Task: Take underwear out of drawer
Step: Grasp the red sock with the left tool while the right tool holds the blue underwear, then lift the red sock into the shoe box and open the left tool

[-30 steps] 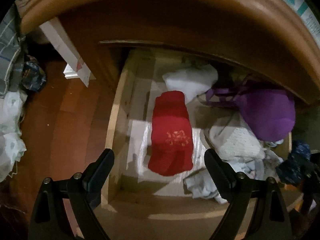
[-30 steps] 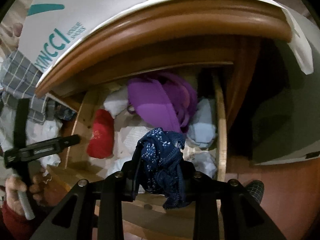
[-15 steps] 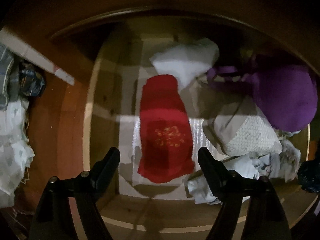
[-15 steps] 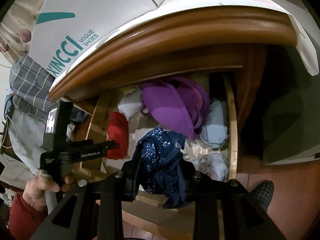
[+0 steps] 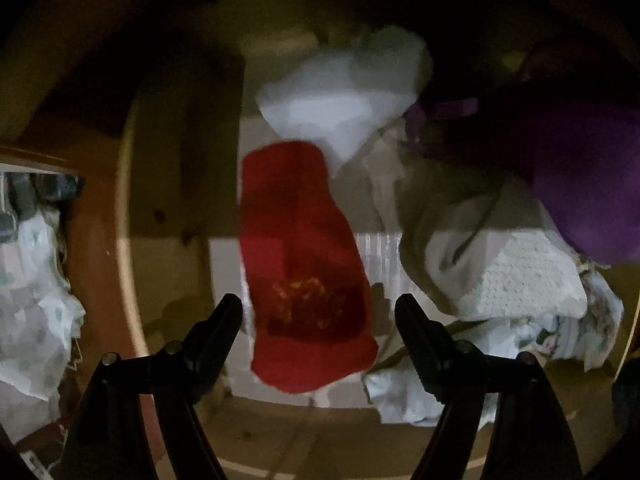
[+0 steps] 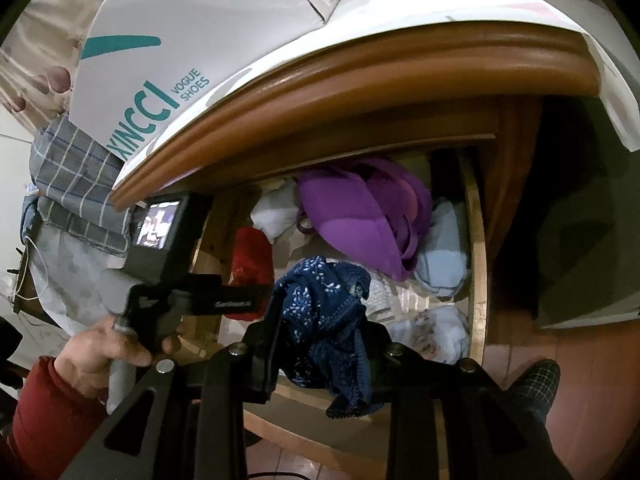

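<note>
The drawer (image 6: 478,264) is pulled out from under a brown wooden top (image 6: 360,92), on which a white shoebox (image 6: 192,36) lies. A navy patterned piece of underwear (image 6: 326,332) is clamped between the jaws of the right gripper (image 6: 320,344) and is held bunched above the front edge of the drawer, its lower end hanging past the fingers. The left gripper (image 5: 318,316) is pointed down into the drawer, its jaws parted and gripping nothing; a red garment (image 5: 300,264) is seen between the two fingers (image 5: 220,328), lower down, along the drawer's left side, and whether the pads touch it cannot be told. The picture there is dim and blurred. Behind the red garment, towards the back edge, a white garment (image 5: 344,92) lies, touching it. A purple bra (image 6: 360,212) is heaped at the back right of the drawer, and a white knitted piece (image 5: 528,280) lies in front of it, with pale blue cloth (image 6: 440,256) against the right wall. In the right wrist view the left gripper is held by a hand (image 6: 100,352) in a red sleeve (image 6: 44,412) at the drawer's left front corner
</note>
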`<state>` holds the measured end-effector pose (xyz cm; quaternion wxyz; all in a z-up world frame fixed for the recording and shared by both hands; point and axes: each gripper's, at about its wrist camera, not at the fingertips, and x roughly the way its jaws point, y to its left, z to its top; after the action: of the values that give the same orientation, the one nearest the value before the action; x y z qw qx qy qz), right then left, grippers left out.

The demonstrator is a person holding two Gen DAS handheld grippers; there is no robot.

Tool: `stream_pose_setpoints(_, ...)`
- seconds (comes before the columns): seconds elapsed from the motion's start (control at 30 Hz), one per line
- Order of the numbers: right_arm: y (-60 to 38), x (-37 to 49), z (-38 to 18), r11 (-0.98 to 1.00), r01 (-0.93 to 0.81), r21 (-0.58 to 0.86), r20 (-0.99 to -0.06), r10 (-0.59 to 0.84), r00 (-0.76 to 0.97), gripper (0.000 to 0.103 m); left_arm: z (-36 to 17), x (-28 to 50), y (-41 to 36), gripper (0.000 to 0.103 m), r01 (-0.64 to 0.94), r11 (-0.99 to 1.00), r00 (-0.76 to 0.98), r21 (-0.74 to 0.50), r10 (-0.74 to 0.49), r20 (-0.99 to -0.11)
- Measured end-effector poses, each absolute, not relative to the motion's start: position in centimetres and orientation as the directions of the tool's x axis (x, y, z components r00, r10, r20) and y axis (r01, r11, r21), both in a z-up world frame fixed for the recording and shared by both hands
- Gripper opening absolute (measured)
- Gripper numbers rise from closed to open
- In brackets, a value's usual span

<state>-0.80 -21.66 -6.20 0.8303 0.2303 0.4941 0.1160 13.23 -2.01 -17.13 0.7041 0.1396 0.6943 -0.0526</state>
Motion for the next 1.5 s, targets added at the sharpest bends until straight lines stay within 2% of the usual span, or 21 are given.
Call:
stream_pose_setpoints(0.13,-21.9,-0.8,-6.2,0.862,0.043,0.505,-0.766,0.425,0.483,0.030,-18.0,14.2,-1.6,0.073,0.232,0.969,-0.039,0.090,0.102,-0.994)
stream_pose_setpoints(0.17,-21.9,-0.8,-6.2,0.860,0.043,0.508,-0.765,0.427,0.482,0.030,-18.2,14.4,-1.4,0.068,0.230,0.969,-0.046,0.094,0.107,-0.993)
stream_pose_setpoints(0.2,-21.9,-0.7,-6.1,0.859,0.042,0.510,-0.764,0.430,0.482,0.030,-18.3,14.6,-1.3,0.056,0.229,0.968,-0.052,0.101,0.116,-0.992)
stream_pose_setpoints(0.23,-22.0,-0.7,-6.1,0.859,0.042,0.510,-0.763,0.429,0.484,0.030,-18.5,14.8,-1.1,0.052,0.225,0.967,-0.055,0.119,0.134,-0.989)
stream_pose_setpoints(0.3,-22.0,-0.6,-6.1,0.859,0.042,0.510,-0.763,0.430,0.483,0.030,-18.7,15.1,-0.8,0.050,0.217,0.970,-0.063,0.111,0.127,-0.990)
stream_pose_setpoints(0.4,-22.0,-0.7,-6.1,0.859,0.043,0.510,-0.763,0.429,0.483,0.030,-18.2,14.9,-0.3,0.040,0.202,0.974,-0.049,0.103,0.116,-0.992)
stream_pose_setpoints(0.47,-22.1,-0.7,-6.1,0.857,0.048,0.513,-0.762,0.429,0.485,0.030,-17.8,14.6,0.2,0.037,0.195,0.977,-0.041,0.087,0.097,-0.994)
stream_pose_setpoints(0.7,-22.0,-0.6,-6.1,0.861,0.054,0.505,-0.769,0.421,0.481,0.030,-15.9,12.7,2.5,0.035,0.159,0.987,-0.044,0.008,0.016,-0.999)
stream_pose_setpoints(0.97,-21.7,-0.6,-6.4,0.884,0.050,0.466,-0.789,0.389,0.475,0.030,-11.5,9.6,4.6,0.035,0.198,0.979,0.025,-0.043,-0.049,-0.999)
stream_pose_setpoints(1.23,-21.1,-0.6,-6.8,0.903,0.041,0.428,-0.810,0.363,0.460,0.030,-4.7,4.6,4.5,0.035,0.255,0.966,0.198,-0.029,-0.082,-0.977)
stream_pose_setpoints(1.37,-20.7,-0.5,-7.4,0.916,0.038,0.399,-0.829,0.343,0.442,0.030,0.4,2.6,3.9,0.035,0.301,0.953,0.360,0.022,-0.092,-0.928)
stream_pose_setpoints(1.5,-20.5,-0.5,-8.0,0.920,0.041,0.390,-0.839,0.337,0.428,0.030,4.5,1.6,4.8,0.035,0.327,0.945,0.436,-0.009,-0.159,-0.886)
